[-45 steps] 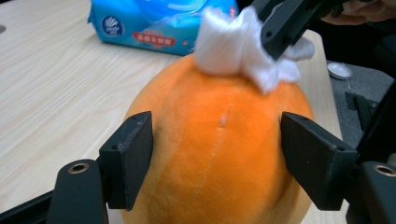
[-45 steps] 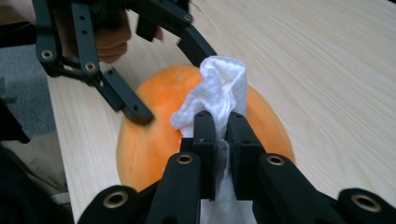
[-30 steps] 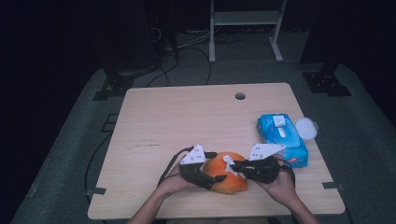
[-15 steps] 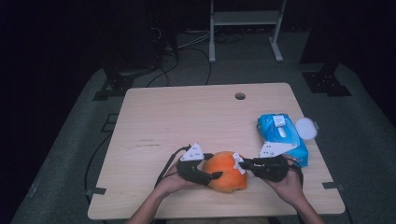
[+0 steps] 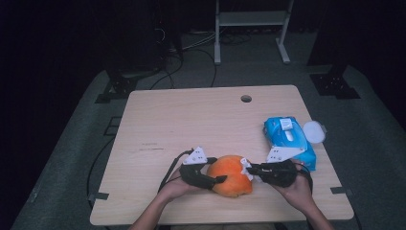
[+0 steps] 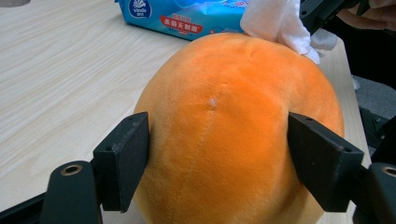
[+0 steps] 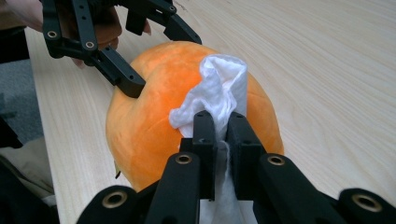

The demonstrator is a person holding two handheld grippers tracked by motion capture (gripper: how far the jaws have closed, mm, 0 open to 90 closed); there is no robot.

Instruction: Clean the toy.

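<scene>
At the near edge of the bench (image 5: 158,120), midway along it, my left fingers (image 6: 122,161) clasp the flanks of a plush orange pumpkin (image 5: 231,175), one pad on each side, the soft fabric filling the gap between them; they have just been closing onto it and now pin it in place. My left gripper (image 5: 207,173) comes in from the pumpkin's left, its fingers level with the bench and pointing toward the right-hand edge. My right gripper (image 5: 249,168) comes the opposite way, its fingers (image 7: 205,135) pinched nearly together on a crumpled white wipe (image 7: 215,88), whose bunched end rests on the pumpkin's upper right shoulder. So the pumpkin lies directly between my two hands, touching both: steadied on one side, dabbed on the other. Its seam runs up and over the crown, and the wipe sits just beside that line, on the side facing my right hand. By my reading, the next stroke belongs to the right hand, which is the nearer one to the uncleaned top, drawing the wipe across the crown toward my left fingers while they hold firm. Farther out, near the right-hand edge, a blue pack of wipes (image 5: 289,139) lies flat, well apart from the pumpkin, with a white round lid (image 5: 314,131) just beside it.
</scene>
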